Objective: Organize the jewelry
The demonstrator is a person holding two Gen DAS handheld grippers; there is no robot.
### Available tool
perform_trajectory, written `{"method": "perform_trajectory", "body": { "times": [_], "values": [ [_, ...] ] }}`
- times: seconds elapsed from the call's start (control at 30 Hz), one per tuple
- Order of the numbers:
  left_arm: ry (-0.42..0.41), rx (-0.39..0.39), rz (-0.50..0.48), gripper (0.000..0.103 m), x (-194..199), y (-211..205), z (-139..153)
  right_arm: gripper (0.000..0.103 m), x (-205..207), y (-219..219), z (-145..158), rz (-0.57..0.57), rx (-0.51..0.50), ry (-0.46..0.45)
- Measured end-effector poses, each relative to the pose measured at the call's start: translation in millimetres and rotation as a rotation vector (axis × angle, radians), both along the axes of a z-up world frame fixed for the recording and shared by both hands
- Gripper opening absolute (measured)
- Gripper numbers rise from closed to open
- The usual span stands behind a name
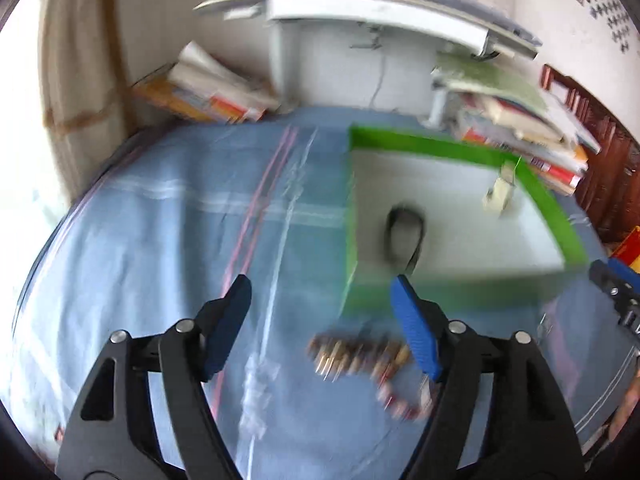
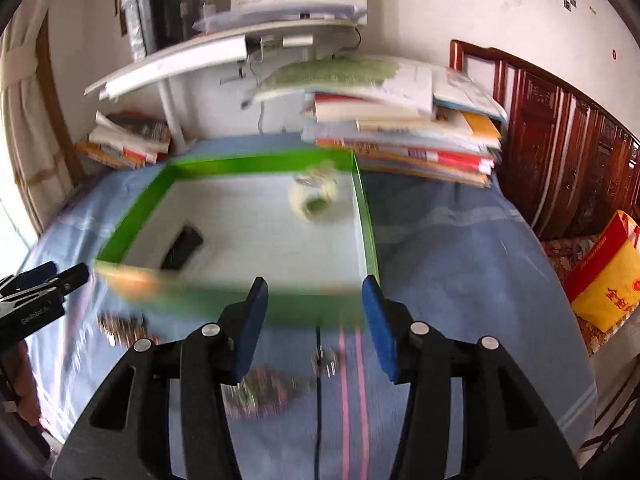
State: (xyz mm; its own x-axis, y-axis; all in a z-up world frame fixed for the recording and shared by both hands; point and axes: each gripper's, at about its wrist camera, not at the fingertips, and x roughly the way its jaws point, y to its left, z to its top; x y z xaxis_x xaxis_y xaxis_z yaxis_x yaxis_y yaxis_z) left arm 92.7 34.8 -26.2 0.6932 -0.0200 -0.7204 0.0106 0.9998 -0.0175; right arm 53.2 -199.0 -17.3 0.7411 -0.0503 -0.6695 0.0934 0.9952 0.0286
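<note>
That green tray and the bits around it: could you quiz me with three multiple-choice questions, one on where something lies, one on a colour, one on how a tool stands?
1. Where does the dark band lie?
A. inside the green tray
B. on the book stack
C. on the shelf

2. What colour is the cloth under the tray?
A. red
B. blue
C. black

3. How does the left tool stand?
A. shut on a bracelet
B. shut on the tray rim
C. open, holding nothing

Answers: 1 A, it rests on the tray's white floor. 2 B, blue fabric with pink stripes surrounds the tray. 3 C, its two blue pads stand apart above the beaded jewelry.
</note>
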Motion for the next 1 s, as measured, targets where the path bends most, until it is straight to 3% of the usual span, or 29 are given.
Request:
{"method": "perform_trajectory", "body": {
  "times": [0.1,0.2,0.5,0.57,0.63,0.83,1.0],
  "values": [
    [0.077,-0.013,-0.007,0.073,-23.6,6.7,-26.9,0.048,-9.7,3.2,-24.3,0.019,0.008,0.066],
    [0.120,0.031,-0.040,0.073,-31.3,4.0,-41.9,0.042,-8.7,13.7,-42.4,0.054,0.009,0.126],
    [0.134,0.042,-0.063,0.079,-40.1,-1.1,-48.9,0.042,1.6,53.6,-68.1,0.163,0.002,0.187],
    [0.132,0.052,-0.067,0.079,-42.5,-5.2,-49.3,0.034,1.5,59.1,-70.9,0.185,-0.009,0.187],
    [0.136,0.050,-0.078,0.079,-44.4,-6.0,-50.2,0.007,-0.2,65.7,-68.2,0.192,-0.039,0.175],
    [0.142,0.046,-0.092,0.081,-48.0,-5.7,-51.3,0.006,-8.3,69.5,-53.4,0.201,-0.028,0.143],
    [0.153,0.046,-0.088,0.081,-49.0,-3.6,-53.8,0.006,-21.9,63.1,-24.9,0.185,-0.008,0.064]
  ]
}}
